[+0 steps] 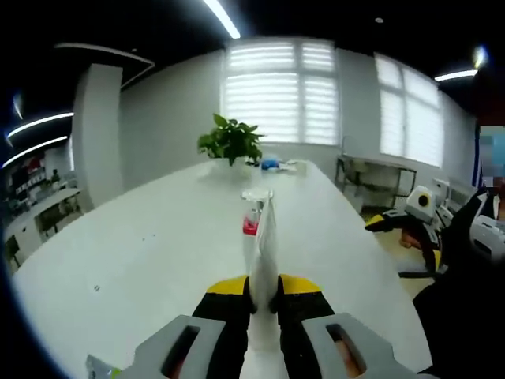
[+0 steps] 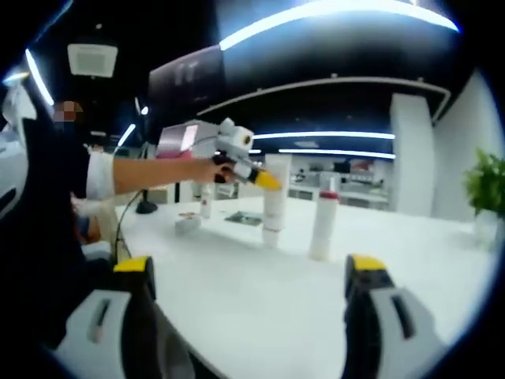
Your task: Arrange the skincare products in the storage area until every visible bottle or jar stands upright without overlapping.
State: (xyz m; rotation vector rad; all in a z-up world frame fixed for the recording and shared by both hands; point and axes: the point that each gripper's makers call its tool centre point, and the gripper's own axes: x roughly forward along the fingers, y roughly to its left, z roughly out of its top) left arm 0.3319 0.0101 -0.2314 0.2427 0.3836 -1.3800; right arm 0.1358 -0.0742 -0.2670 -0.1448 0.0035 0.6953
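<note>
In the left gripper view the left gripper [image 1: 264, 288] has its two yellow-tipped jaws pinched onto a white tube [image 1: 262, 241], flat and tapering where they grip it, standing up from the long white table [image 1: 142, 253]. Right behind the tube stands one white bottle [image 1: 252, 225] with a red band and a clear cap, partly hidden by it. At the far end of the table there is a single potted plant [image 1: 230, 142] with a few small blurred items beside it, too small to tell apart, and the other gripper [image 1: 418, 213] shows off to the right edge. In the right gripper view the right gripper [image 2: 246, 316] hangs with its jaws spread wide and nothing between them, low over the near side of the table. Across from it a person's hand [image 2: 207, 168] holds the left gripper, its yellow tips closed on the upright white tube near its top. Just beside it to the right stands the white bottle, with a red neck. Further left stand one smaller bottle [image 2: 206, 204] and a low white jar [image 2: 187, 223], apart from each other, four skincare pieces in all.
</note>
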